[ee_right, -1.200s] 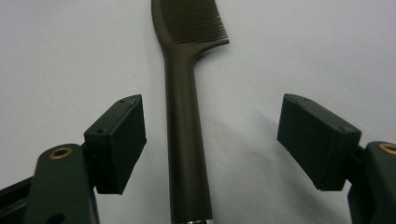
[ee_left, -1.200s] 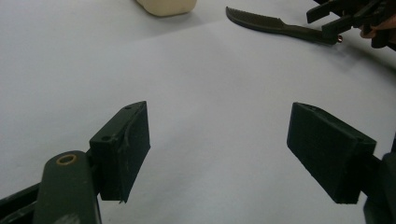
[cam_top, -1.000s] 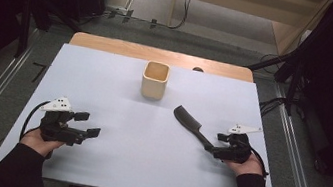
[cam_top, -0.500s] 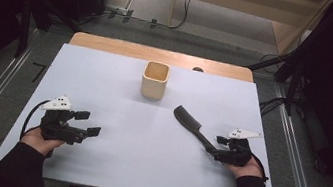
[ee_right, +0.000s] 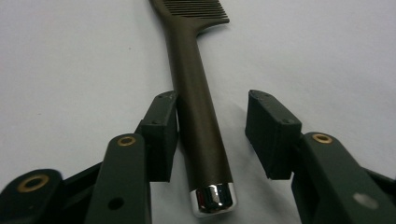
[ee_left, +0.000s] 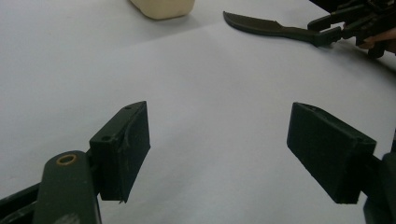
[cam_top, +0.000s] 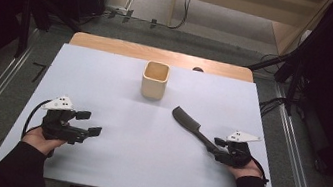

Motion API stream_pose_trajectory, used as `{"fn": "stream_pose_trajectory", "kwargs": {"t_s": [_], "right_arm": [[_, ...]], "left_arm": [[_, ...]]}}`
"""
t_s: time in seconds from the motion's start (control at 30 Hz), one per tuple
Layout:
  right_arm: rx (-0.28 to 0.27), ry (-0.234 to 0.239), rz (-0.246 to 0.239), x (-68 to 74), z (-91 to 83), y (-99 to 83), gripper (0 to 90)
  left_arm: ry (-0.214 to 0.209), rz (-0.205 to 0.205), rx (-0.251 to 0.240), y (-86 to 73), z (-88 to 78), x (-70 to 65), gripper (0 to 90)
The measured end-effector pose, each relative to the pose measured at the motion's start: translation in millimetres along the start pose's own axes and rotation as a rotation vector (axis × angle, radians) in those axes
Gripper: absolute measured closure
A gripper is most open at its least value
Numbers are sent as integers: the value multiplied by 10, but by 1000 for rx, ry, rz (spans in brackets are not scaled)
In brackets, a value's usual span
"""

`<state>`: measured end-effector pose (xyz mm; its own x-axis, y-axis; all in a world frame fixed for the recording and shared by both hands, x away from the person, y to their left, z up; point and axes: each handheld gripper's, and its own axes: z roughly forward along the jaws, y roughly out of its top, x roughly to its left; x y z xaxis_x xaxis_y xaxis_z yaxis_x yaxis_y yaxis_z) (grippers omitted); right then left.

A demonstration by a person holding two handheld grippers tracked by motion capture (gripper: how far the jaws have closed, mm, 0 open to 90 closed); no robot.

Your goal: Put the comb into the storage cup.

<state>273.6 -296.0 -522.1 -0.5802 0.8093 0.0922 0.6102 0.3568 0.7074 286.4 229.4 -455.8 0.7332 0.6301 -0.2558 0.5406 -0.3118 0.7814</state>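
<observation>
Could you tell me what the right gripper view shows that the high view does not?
Right gripper view alone: the comb's teeth and the chrome cap on its handle end, lying between the open right claw. High view alone: the cream cup, the left claw and both forearms. Shared: the comb on the white table.

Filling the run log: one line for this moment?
right tongs: open, straddling comb handle | left tongs: open, nothing between | comb: flat on table | cup: upright
</observation>
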Motion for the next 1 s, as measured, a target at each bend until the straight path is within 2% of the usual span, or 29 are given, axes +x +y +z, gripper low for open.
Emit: {"fn": "stream_pose_trajectory", "kwargs": {"t_s": [0.2, 0.5, 0.73, 1.0], "right_arm": [[3, 8, -3, 15, 2, 6, 603], [13, 10, -8, 22, 2, 17, 642], [20, 35, -10, 36, 6, 30, 695], [15, 59, -9, 0, 11, 24, 699]], "left_arm": [[-2, 1, 0, 3, -2, -6, 218], [-4, 3, 2, 2, 6, -5, 218], [-4, 3, 1, 2, 7, -8, 218], [-6, 5, -2, 6, 4, -12, 218]]}}
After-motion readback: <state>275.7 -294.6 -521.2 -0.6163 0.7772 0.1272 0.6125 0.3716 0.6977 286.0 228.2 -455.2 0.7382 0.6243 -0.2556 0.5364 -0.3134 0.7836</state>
